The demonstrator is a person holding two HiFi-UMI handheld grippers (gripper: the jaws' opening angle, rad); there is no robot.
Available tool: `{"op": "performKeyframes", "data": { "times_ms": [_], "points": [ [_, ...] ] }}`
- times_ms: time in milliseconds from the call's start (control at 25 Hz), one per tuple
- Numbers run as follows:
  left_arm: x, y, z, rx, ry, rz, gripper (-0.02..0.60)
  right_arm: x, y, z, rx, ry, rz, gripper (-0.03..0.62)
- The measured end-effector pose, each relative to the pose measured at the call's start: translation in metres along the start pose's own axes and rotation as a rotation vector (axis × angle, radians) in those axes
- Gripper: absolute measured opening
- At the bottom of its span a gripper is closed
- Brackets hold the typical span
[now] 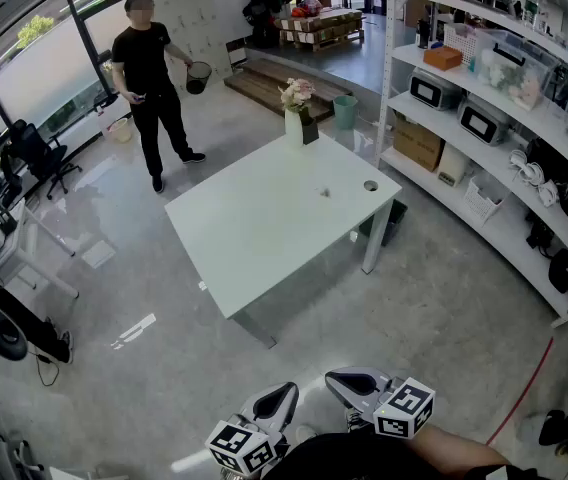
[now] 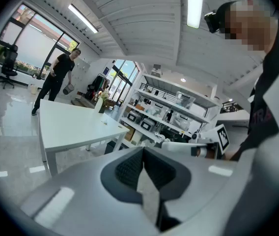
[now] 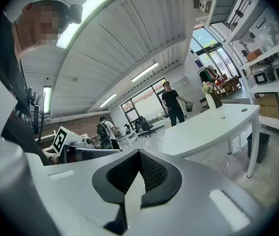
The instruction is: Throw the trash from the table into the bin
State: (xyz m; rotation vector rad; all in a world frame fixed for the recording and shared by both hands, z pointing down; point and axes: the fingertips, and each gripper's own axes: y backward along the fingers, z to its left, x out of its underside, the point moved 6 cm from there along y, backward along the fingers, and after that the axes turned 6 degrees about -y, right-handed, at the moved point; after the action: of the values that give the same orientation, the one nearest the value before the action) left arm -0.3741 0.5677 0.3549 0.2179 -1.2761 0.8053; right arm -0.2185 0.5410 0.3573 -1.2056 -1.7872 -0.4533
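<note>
A small crumpled scrap of trash [image 1: 325,192] lies on the white table [image 1: 254,238], toward its far right side; in the left gripper view the scrap [image 2: 104,122] is a tiny speck. A person in black [image 1: 149,78] stands beyond the table and holds a black bin [image 1: 198,76]. My left gripper [image 1: 286,394] and right gripper [image 1: 339,378] hang low at the bottom of the head view, well short of the table. Both are shut with nothing between the jaws, as the left gripper [image 2: 142,154] and right gripper [image 3: 139,157] views show.
A white vase of flowers [image 1: 296,113] stands on the table's far corner, with a green bucket [image 1: 345,111] on the floor behind it. Long white shelves [image 1: 494,138] with boxes and appliances run along the right. Desks and office chairs [image 1: 34,158] stand at the left.
</note>
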Motion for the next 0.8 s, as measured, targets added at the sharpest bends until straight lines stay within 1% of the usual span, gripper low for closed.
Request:
{"op": "performKeyframes", "data": {
  "times_ms": [440,560,680,800],
  "points": [
    [0.006,-0.001,-0.019,0.020,-0.006,-0.004,0.008,0.007,0.021,0.005,0.013,0.010,-0.012,-0.002],
    [0.006,-0.001,-0.023,0.026,-0.026,-0.002,0.008,0.004,0.027,0.010,0.000,0.028,-0.032,-0.002],
    [0.008,-0.004,-0.029,0.033,-0.055,0.007,0.008,0.003,0.032,0.010,0.009,0.037,-0.052,0.000],
    [0.011,-0.008,-0.033,0.048,-0.056,0.019,0.008,0.003,0.039,0.008,0.016,0.027,-0.068,0.000]
  ]
}}
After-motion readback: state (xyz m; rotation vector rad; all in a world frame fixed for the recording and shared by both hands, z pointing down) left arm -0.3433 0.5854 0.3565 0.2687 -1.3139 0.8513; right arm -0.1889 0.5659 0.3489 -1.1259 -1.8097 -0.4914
